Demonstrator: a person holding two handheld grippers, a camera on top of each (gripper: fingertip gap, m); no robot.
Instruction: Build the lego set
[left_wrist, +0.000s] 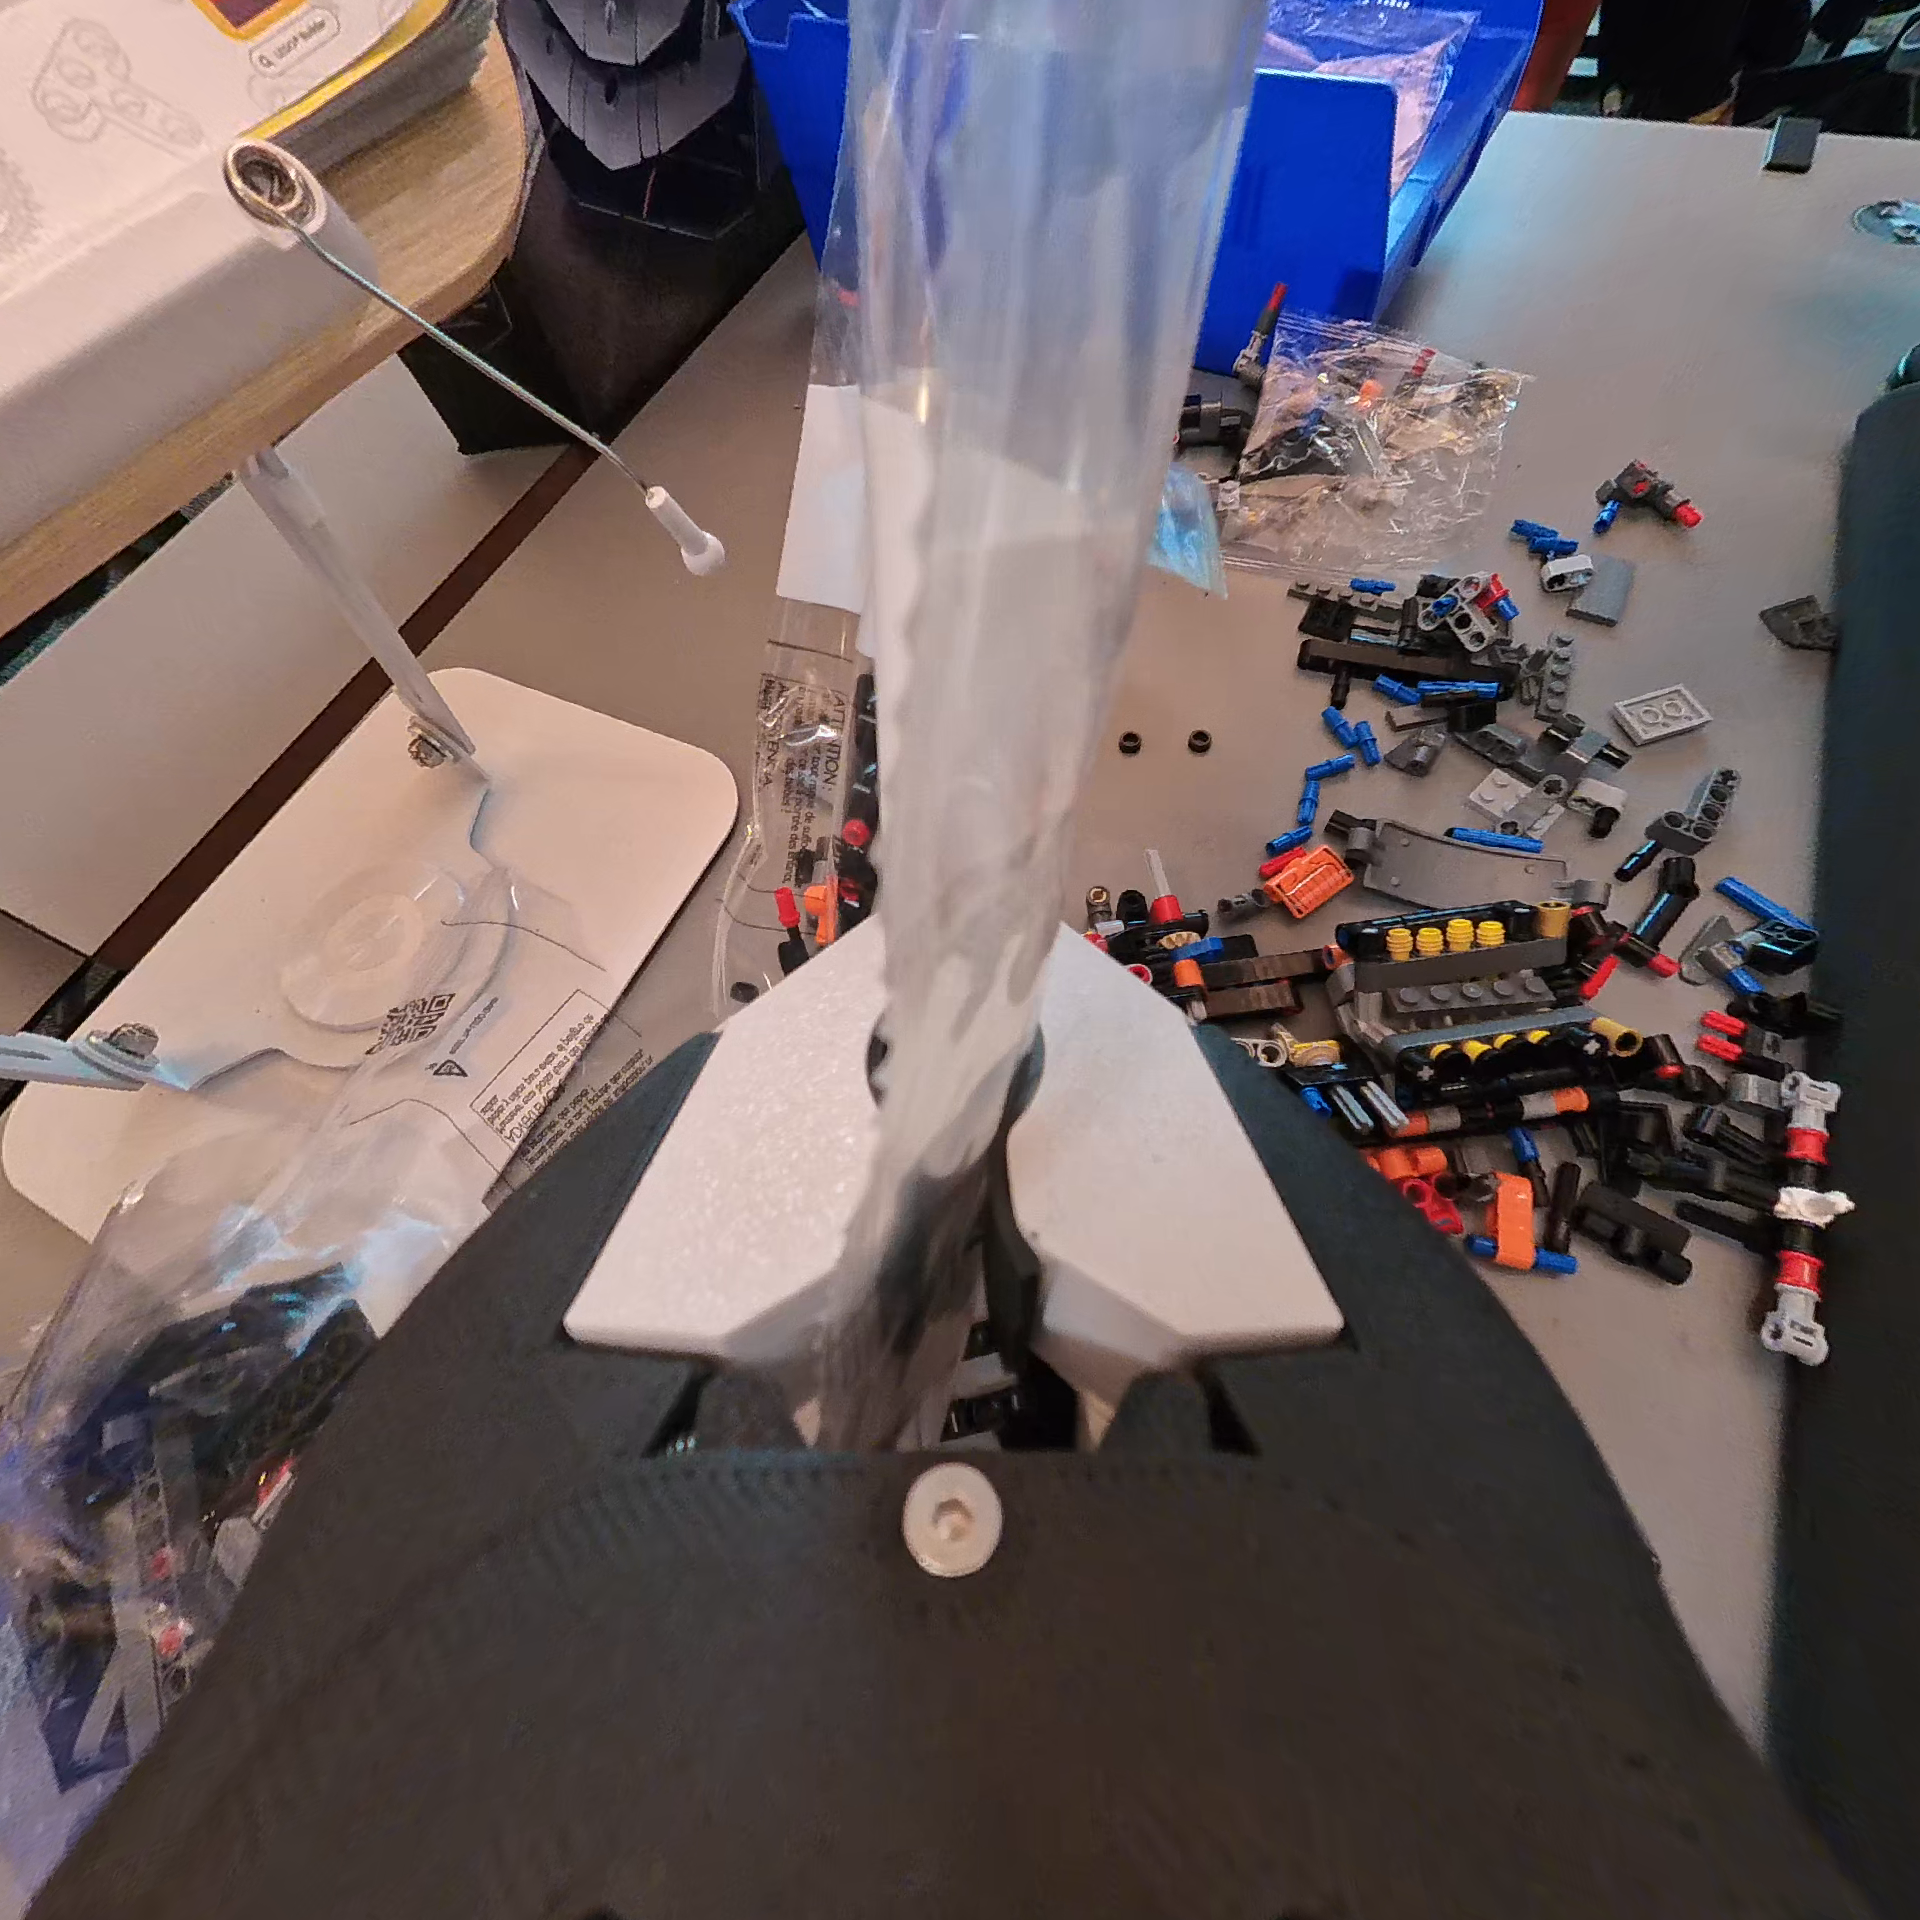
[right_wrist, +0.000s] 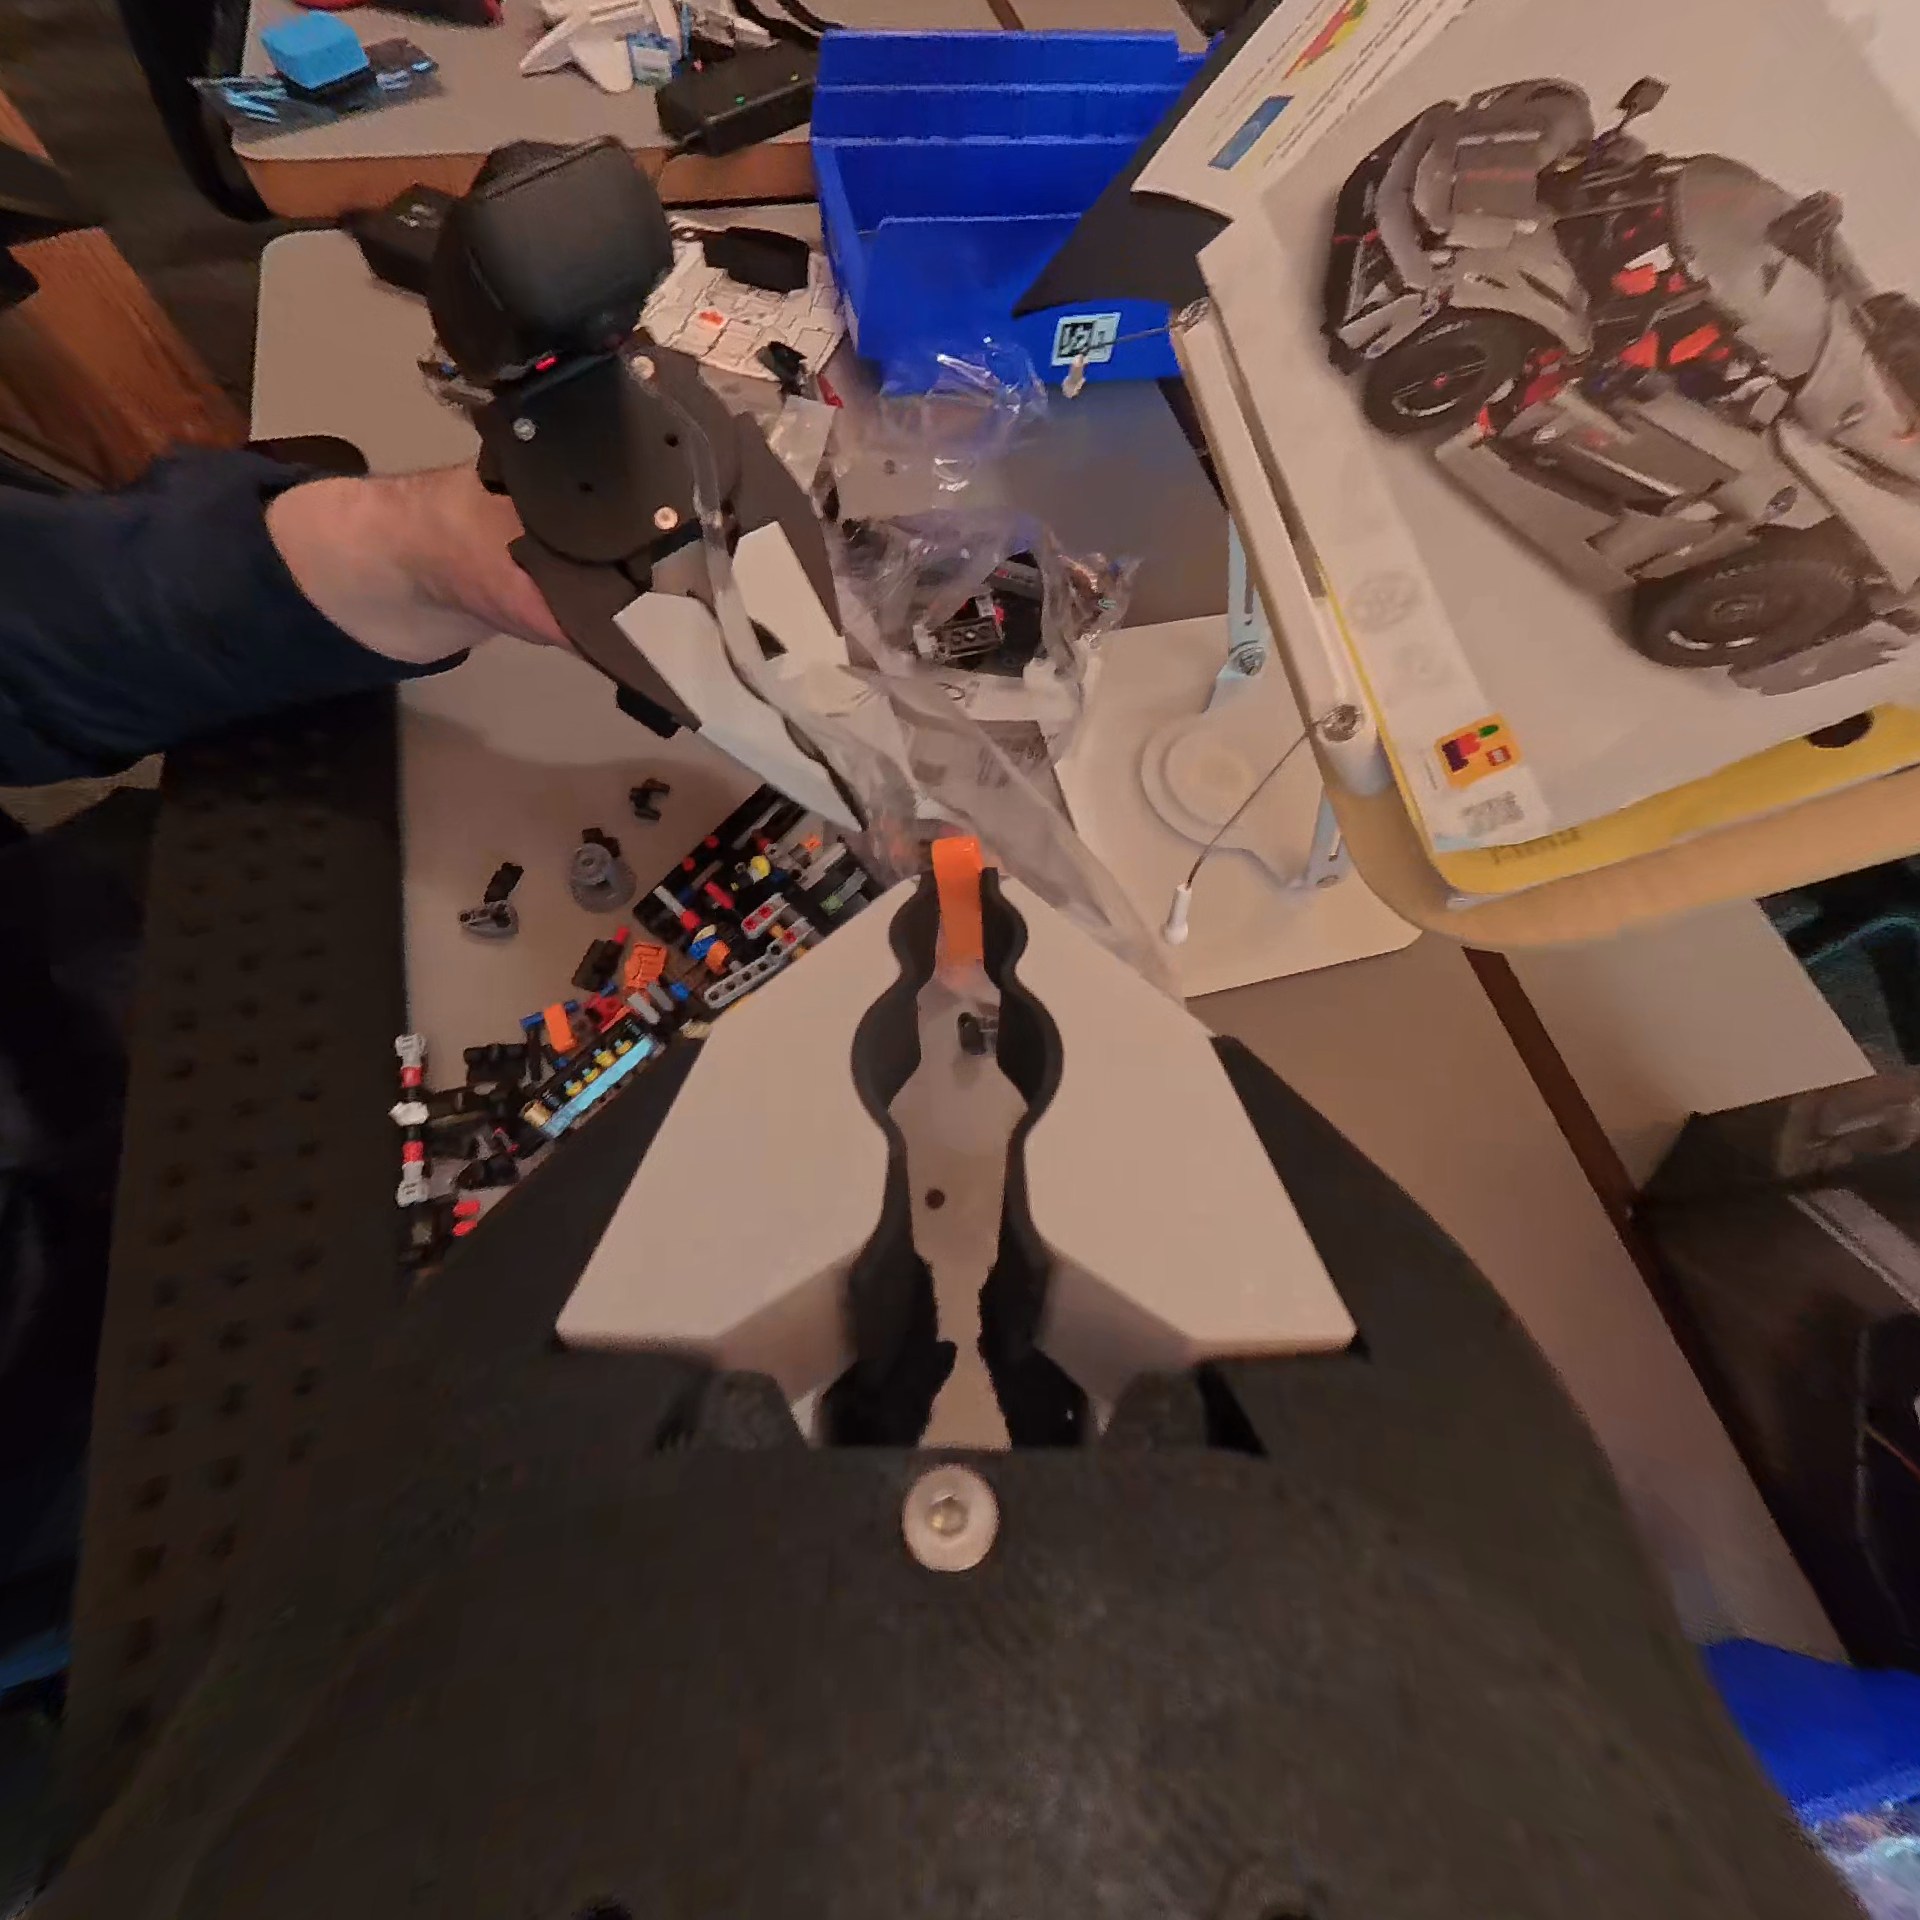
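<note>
Two grippers pinch one clear plastic bag of lego pieces (right_wrist: 966, 582): the left gripper (left_wrist: 956, 1049) clamps its neck, the right gripper (right_wrist: 956, 894) its corner, above the loose brick pile (left_wrist: 1496, 997).

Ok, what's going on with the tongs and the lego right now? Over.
Left tongs shut on clear plastic bag. Right tongs pinching orange piece. Loose lego pile on table, untouched. Bag drapes between tongs.
</note>
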